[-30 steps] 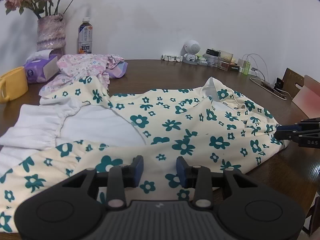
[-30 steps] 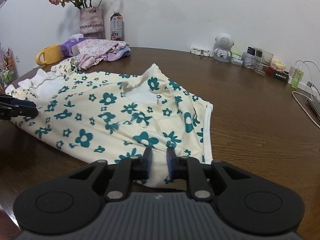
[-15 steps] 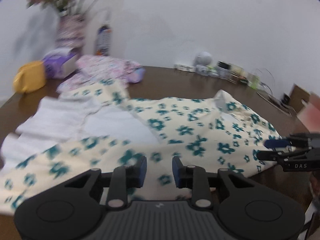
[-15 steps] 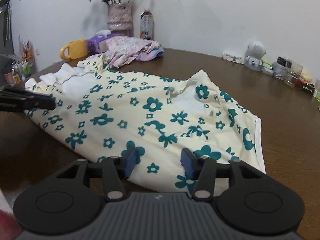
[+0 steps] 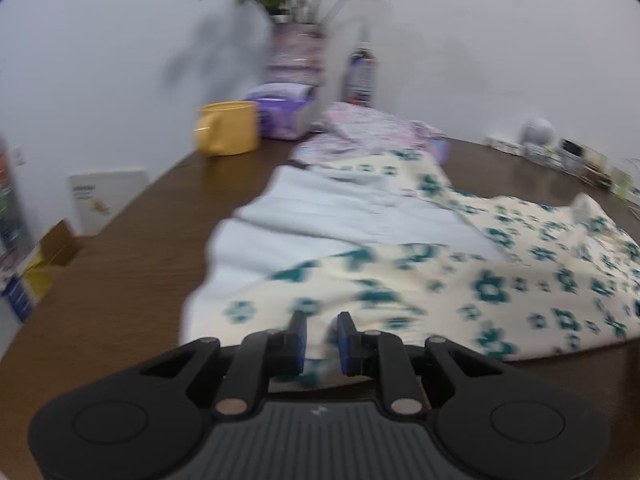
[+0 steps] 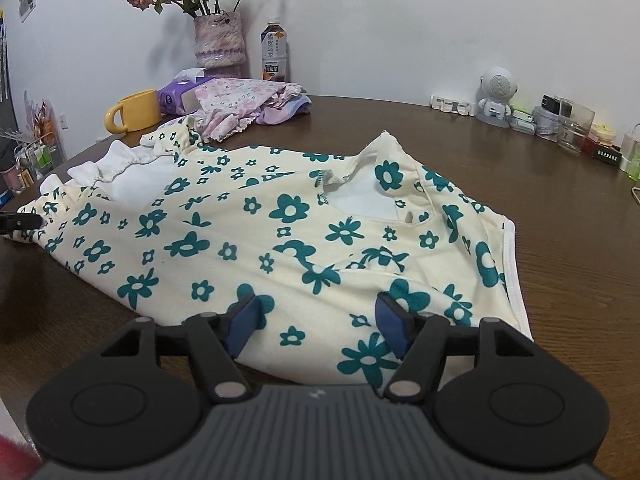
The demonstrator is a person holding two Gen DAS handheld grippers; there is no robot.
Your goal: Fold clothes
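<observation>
A cream dress with teal flowers (image 6: 280, 232) lies spread on the brown table (image 6: 560, 240), its white lining showing at the skirt end (image 5: 320, 216). In the blurred left wrist view my left gripper (image 5: 322, 340) hovers at the dress's near hem (image 5: 400, 280). Its jaws are closing, a narrow gap remains and a bit of hem shows between the pads. The right wrist view shows that same left gripper (image 6: 22, 222) at the far left corner of the dress. My right gripper (image 6: 320, 328) stands over the near edge by the neckline, jaws opening wide, with fabric lying under the gap.
A yellow mug (image 6: 136, 114), a purple tissue pack (image 6: 176, 98), a pink patterned garment (image 6: 240, 104), a vase of flowers (image 6: 218, 42) and a bottle (image 6: 274, 54) stand at the back left. A small white robot figure (image 6: 496, 98) and glass jars (image 6: 572, 130) line the back right.
My left gripper swung left along the hem toward the skirt end and its jaws narrowed. My right gripper's jaws spread from nearly shut on the dress edge to wide apart.
</observation>
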